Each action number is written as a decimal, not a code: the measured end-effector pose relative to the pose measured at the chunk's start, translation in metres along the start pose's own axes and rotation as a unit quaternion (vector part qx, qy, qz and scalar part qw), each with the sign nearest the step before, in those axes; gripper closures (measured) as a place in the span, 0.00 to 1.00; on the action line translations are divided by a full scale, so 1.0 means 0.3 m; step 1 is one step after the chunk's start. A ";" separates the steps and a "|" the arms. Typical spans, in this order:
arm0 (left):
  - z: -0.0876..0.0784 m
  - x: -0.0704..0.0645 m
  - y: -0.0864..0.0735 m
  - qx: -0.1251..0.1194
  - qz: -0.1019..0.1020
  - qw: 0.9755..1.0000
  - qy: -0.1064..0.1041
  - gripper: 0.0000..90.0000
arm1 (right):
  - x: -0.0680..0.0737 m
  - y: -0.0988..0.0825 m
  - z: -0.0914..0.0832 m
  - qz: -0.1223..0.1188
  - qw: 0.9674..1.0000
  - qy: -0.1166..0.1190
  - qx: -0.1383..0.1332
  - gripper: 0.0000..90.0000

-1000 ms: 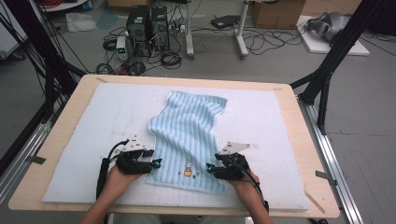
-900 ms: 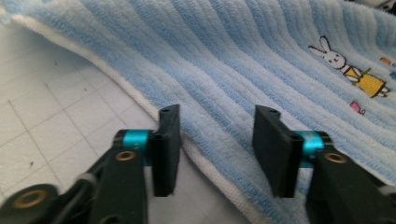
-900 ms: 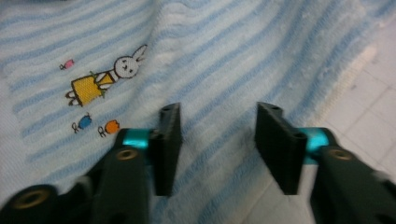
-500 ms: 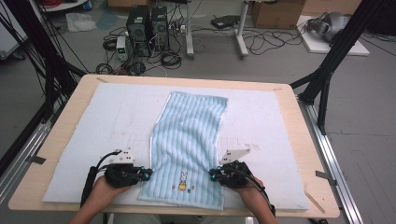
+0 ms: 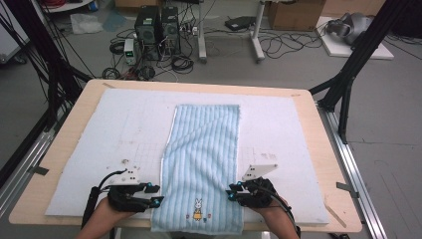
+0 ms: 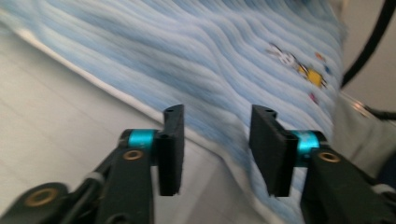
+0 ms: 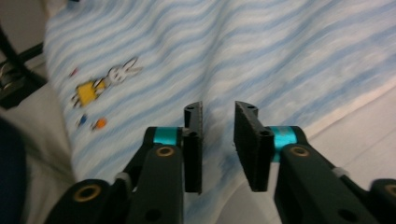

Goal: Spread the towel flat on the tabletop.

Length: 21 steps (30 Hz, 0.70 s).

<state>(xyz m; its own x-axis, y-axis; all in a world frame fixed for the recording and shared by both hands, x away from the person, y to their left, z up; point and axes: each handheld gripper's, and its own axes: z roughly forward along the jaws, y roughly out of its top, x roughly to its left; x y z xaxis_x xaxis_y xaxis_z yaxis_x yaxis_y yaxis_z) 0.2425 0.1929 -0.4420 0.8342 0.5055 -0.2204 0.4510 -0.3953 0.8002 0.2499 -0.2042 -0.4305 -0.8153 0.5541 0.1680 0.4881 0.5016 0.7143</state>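
Observation:
A light blue striped towel (image 5: 204, 164) lies stretched lengthwise on the white mat (image 5: 99, 129), its bunny emblem (image 5: 198, 209) near the front edge. My left gripper (image 5: 155, 195) rests at the towel's near left edge, the right gripper (image 5: 232, 192) at its near right edge. Both pairs of jaws have just been opening and stand apart with nothing pinched. In the left gripper view the left gripper (image 6: 215, 140) hovers over the towel's hem (image 6: 140, 105). In the right gripper view the right gripper (image 7: 217, 140) sits above the striped cloth (image 7: 261, 60), a narrower gap between its jaws.
The mat covers a wooden table (image 5: 318, 144) whose front edge lies right under the hands. Black frame legs (image 5: 348, 74) stand at both sides. Computers (image 5: 157, 25) and cables sit on the floor beyond the far edge.
The towel went from bunched to pulled flat toward the near edge. Both hands drew back toward the person, and both grippers opened off the towel's near corners.

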 end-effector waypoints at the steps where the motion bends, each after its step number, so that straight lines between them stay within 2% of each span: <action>1: -0.003 0.008 0.007 -0.010 -0.006 1.000 0.008 0.59 | -0.007 0.007 0.005 0.002 1.000 -0.003 -0.007 0.77; 4: -0.004 0.045 0.028 -0.038 -0.013 0.999 0.030 0.55 | -0.023 0.036 0.021 0.015 0.999 -0.012 -0.034 0.72; 5: 0.000 0.058 0.035 -0.050 -0.018 0.998 0.039 0.50 | -0.030 0.048 0.029 0.015 0.999 -0.017 -0.040 0.70; 7: 0.009 0.082 0.049 -0.065 -0.027 0.996 0.057 0.45 | -0.041 0.074 0.053 0.019 0.998 -0.040 -0.043 0.68; 9: 0.012 0.110 0.067 -0.081 -0.040 0.993 0.078 0.43 | -0.054 0.100 0.083 0.015 0.997 -0.062 -0.043 0.68; 11: 0.011 0.143 0.088 -0.097 -0.051 0.990 0.093 0.42 | -0.067 0.127 0.117 0.015 0.997 -0.071 -0.040 0.68; 13: 0.006 0.175 0.106 -0.111 -0.067 0.986 0.103 0.41 | -0.077 0.149 0.156 0.017 0.997 -0.066 -0.029 0.68; 14: 0.003 0.188 0.113 -0.113 -0.070 0.985 0.106 0.41 | -0.079 0.167 0.191 0.014 0.998 -0.056 -0.015 0.67; 16: -0.004 0.208 0.123 -0.118 -0.075 0.983 0.116 0.41 | -0.075 0.173 0.206 0.008 0.999 -0.053 -0.008 0.67; 19: -0.012 0.231 0.137 -0.114 -0.074 0.983 0.125 0.41 | -0.062 0.181 0.229 -0.015 0.998 -0.053 0.006 0.68; 20: -0.014 0.241 0.142 -0.114 -0.073 0.982 0.129 0.41 | -0.060 0.179 0.226 -0.021 0.998 -0.055 0.010 0.75; 21: -0.015 0.250 0.147 -0.113 -0.075 0.982 0.131 0.41 | -0.060 0.179 0.226 -0.021 0.998 -0.055 0.010 0.75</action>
<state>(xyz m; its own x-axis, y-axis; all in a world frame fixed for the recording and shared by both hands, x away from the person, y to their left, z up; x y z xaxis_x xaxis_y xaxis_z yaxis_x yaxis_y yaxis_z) 0.3237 0.2169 -0.4207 0.6396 0.7371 -0.2182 0.4567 -0.1360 0.8791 0.3118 -0.1421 -0.4412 -0.7967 0.6012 0.0610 0.4609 0.5392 0.7048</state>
